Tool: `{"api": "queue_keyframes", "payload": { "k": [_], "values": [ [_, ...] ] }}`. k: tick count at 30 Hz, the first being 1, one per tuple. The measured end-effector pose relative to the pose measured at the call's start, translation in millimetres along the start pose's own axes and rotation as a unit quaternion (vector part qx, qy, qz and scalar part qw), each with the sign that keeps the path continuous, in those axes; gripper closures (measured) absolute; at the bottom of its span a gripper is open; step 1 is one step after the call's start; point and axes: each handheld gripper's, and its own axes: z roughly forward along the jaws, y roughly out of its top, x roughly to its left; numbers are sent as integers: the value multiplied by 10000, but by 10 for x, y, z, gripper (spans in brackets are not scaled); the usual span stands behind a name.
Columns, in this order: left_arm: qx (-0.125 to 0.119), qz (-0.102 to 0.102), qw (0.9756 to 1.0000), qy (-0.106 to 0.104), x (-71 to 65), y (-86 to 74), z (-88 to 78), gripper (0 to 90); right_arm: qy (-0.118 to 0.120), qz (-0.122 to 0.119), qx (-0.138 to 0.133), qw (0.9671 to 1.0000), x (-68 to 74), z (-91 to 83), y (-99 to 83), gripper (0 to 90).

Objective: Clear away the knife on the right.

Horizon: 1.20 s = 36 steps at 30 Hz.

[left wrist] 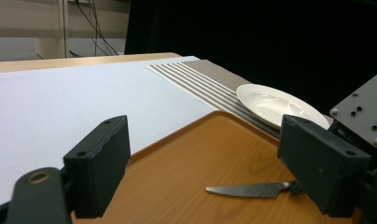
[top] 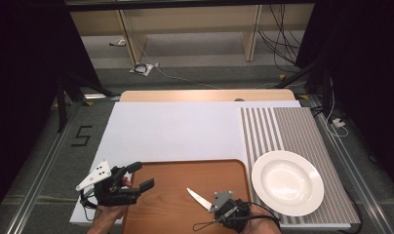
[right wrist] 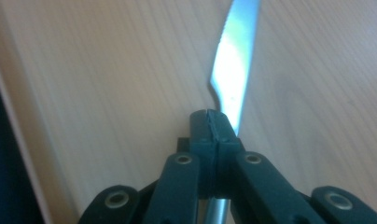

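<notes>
Two grippers on my screens. My right gripper (top: 215,203) has its black jaws pressed together on a steel table knife with a serrated blade (top: 199,198), pinching it where blade meets handle; in the right gripper view (right wrist: 215,122) the jaws meet with no gap and the knife (right wrist: 233,60) juts forward past them, handle running back beneath. Blade points away from me and to the left in the high view, low over the brown wooden tray with rounded corners (top: 175,175); contact with the wood I cannot tell. From the left gripper view the knife (left wrist: 247,189) reads level, teeth on its upper edge, over the tray (left wrist: 186,158).

My left gripper (top: 141,176) has its jaws spread wide, nothing between them, poised at the tray's left edge. In its own view (left wrist: 205,163) the two black pads stand well apart. Grey three-cornered plate with holes (top: 93,175) sits on top of it.

Beyond the tray: white sheet covering the table (top: 175,129), then a grey mat with white stripes (top: 292,129) to the right. Round white ceramic plate (top: 287,182) rests on that mat, just beside the tray's right edge, bare. Pale wooden tabletop edge (top: 205,95) shows at the far side.
</notes>
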Motion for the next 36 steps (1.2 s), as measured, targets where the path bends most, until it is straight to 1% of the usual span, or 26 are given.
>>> {"api": "queue_keyframes", "payload": {
  "k": [8, 11, 12, 17, 20, 21, 24, 25, 28, 36],
  "values": [
    [1, -7, 10000, 2, 2, 0, -3, 170, -178, 80, 101, 9998, -71, -5, -43, 900],
    [-8, -7, 10000, 6, 3, 1, -5, 170, -307, 95, 148, 9994, -93, -8, -57, 900],
    [-9, -4, 10000, 5, 2, 1, -6, 170, -322, 84, 163, 9993, -108, -13, -64, 900],
    [-14, 3, 10000, 5, 0, 3, -7, 170, -421, 183, 195, 9988, -160, -27, -99, 900],
    [-21, 1, 10000, 5, 1, 4, -10, 170, -487, 176, 221, 9984, -188, -34, -120, 900],
    [-23, 7, 10000, 7, 2, 5, -11, 170, -489, 221, 220, 9983, -194, -39, -129, 900],
    [-28, 9, 10000, 7, 4, 6, -14, 170, -562, 257, 246, 9978, -220, -49, -155, 900],
    [-27, 4, 10000, 7, 5, 6, -14, 170, -562, 297, 251, 9977, -223, -54, -164, 900],
    [-27, 9, 10000, 7, 5, 5, -13, 170, -596, 295, 253, 9975, -241, -66, -193, 900],
    [-23, 5, 10000, 1, 3, 5, -11, 170, -657, 404, 288, 9966, -270, -98, -259, 900]
  ]
}}
